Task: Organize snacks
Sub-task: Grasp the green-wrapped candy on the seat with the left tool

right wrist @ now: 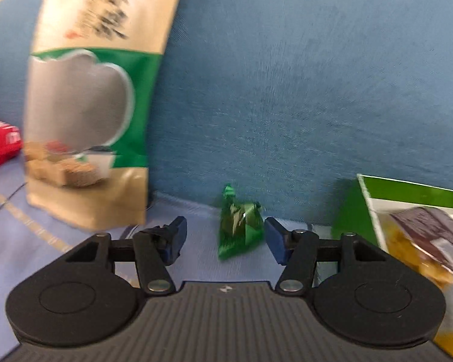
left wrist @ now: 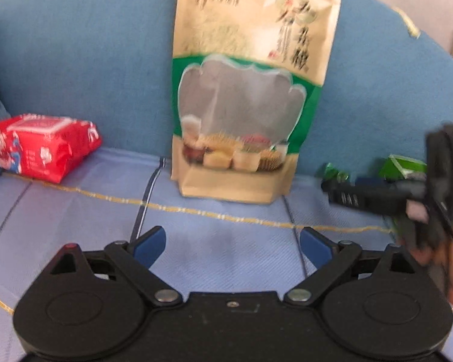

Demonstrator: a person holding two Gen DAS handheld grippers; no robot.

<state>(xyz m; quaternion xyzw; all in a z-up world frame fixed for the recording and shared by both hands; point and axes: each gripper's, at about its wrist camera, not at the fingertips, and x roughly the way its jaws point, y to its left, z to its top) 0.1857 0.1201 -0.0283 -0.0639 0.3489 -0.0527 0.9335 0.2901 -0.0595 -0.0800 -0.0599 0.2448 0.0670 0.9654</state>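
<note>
Snacks are spread along the seat of a blue sofa (left wrist: 75, 60), so I'll place everything off the tall tan pouch (left wrist: 244, 90) standing upright against the backrest. It has a green band, a clear window, and a few wrapped pieces sitting at the bottom.

Left of the pouch, well apart, a red pack (left wrist: 42, 147) lies on the seat cover against the backrest. Right of the pouch, a small green wrapped candy (right wrist: 240, 229) sits on the seat near the backrest. Further right from that is a green-edged bag (right wrist: 413, 229) with yellow and brown stuff inside, lying at an angle.

Left gripper (left wrist: 232, 244) is low over the seat in front of the pouch, blue pads spread wide, nothing between them, only bare seat cover (left wrist: 226, 241).

Right gripper (right wrist: 225, 238) is off to the right of the pouch and points at the green candy. Its pads stand wide apart too. The candy sits in the gap between the fingertips, closer to the right pad, but neither pad presses on it, so it's not gripped. Pretty blurry on that side, so can't read any of the print.
</note>
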